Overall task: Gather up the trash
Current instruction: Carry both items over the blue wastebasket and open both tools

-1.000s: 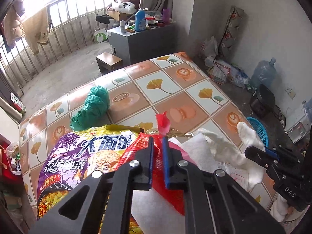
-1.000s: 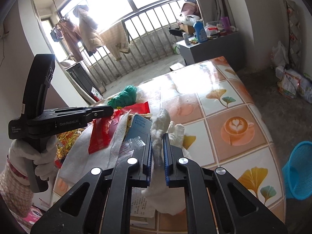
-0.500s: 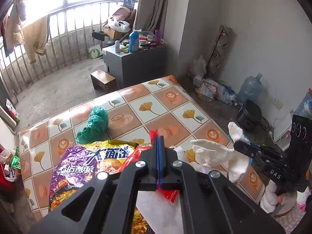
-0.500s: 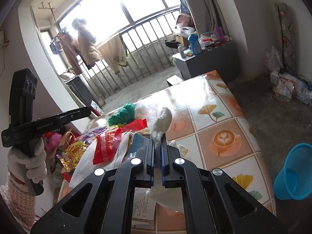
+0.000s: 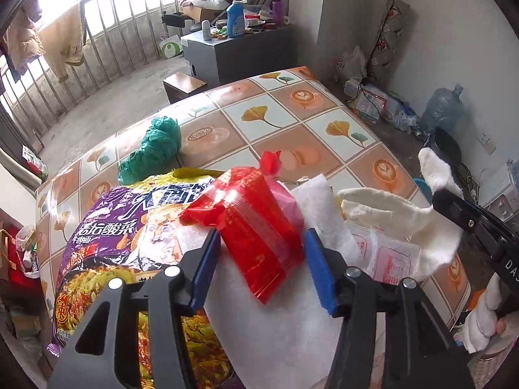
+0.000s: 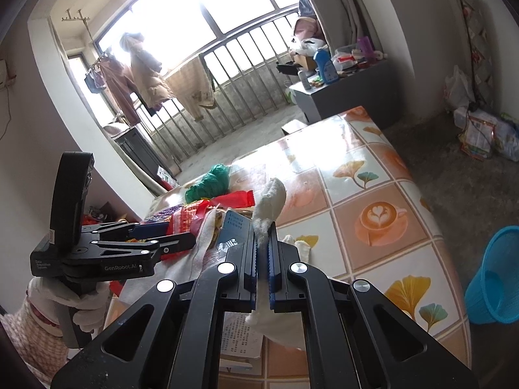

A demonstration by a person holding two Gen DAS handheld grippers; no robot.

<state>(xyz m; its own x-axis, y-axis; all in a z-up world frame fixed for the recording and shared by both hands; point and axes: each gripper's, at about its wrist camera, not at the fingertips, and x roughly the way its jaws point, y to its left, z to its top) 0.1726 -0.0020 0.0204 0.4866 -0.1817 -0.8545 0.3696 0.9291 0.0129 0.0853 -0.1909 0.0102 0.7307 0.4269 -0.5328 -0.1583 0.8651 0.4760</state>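
Note:
My left gripper [image 5: 261, 236] hangs over a pile of trash on the tiled table [image 5: 292, 123]. Its jaws are opening, and a red snack wrapper [image 5: 256, 227] lies loose between the blue pads on a white sheet [image 5: 269, 330]. A large purple noodle bag [image 5: 123, 227] lies to its left, and a crumpled green plastic bag [image 5: 152, 149] sits farther back. My right gripper [image 6: 263, 227] is shut on a white glove [image 6: 271, 197], held above the table's right side; the glove [image 5: 399, 214] also shows in the left wrist view.
A blue plastic basket [image 6: 496, 275] stands on the floor off the table's right edge. A grey cabinet [image 5: 227, 55] with bottles stands behind the table. Bags and a water jug [image 5: 444, 110] line the right wall. Printed papers [image 6: 240, 334] lie under the glove.
The left jaws, shut on the red wrapper before, have spread apart and the wrapper now lies free between them. The right gripper stays shut on the glove.

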